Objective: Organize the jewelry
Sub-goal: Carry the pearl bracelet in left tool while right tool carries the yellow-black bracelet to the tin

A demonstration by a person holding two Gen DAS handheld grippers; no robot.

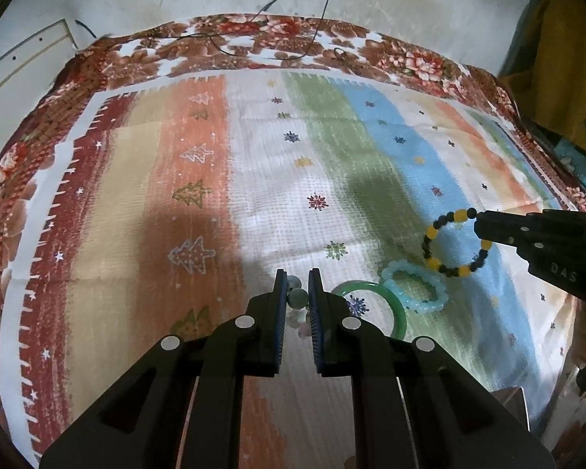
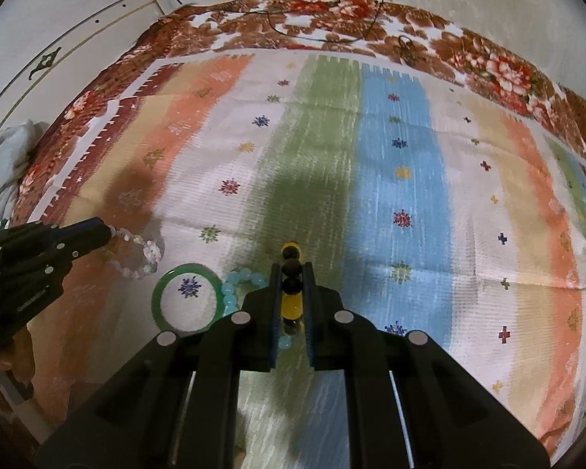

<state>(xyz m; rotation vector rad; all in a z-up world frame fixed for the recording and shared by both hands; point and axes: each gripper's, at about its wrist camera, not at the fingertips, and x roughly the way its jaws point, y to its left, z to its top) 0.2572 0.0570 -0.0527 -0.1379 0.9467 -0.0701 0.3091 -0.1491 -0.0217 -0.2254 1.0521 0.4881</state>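
My left gripper [image 1: 297, 285] is shut on a pale bead bracelet [image 1: 297, 298] that hangs between its pads; from the right wrist view the same pale bracelet [image 2: 144, 254] dangles from the left gripper [image 2: 111, 231] above the cloth. My right gripper [image 2: 292, 273] is shut on a yellow-and-black bead bracelet [image 2: 291, 305]; in the left wrist view that bracelet [image 1: 433, 262] hangs as a ring from the right gripper [image 1: 477, 222]. A green bangle [image 1: 394, 305] [image 2: 158, 297] and a light-blue bead bracelet [image 1: 414, 287] [image 2: 230, 293] lie side by side on the striped cloth [image 1: 254, 164].
The striped cloth [image 2: 402, 195] lies on a floral bedspread [image 1: 293, 35] against a pale wall. Dark cords [image 1: 277, 4] trail over the bedspread's far edge. Yellow fabric [image 1: 566, 58] hangs at the right. A hand [image 2: 4, 355] grips the left tool's handle.
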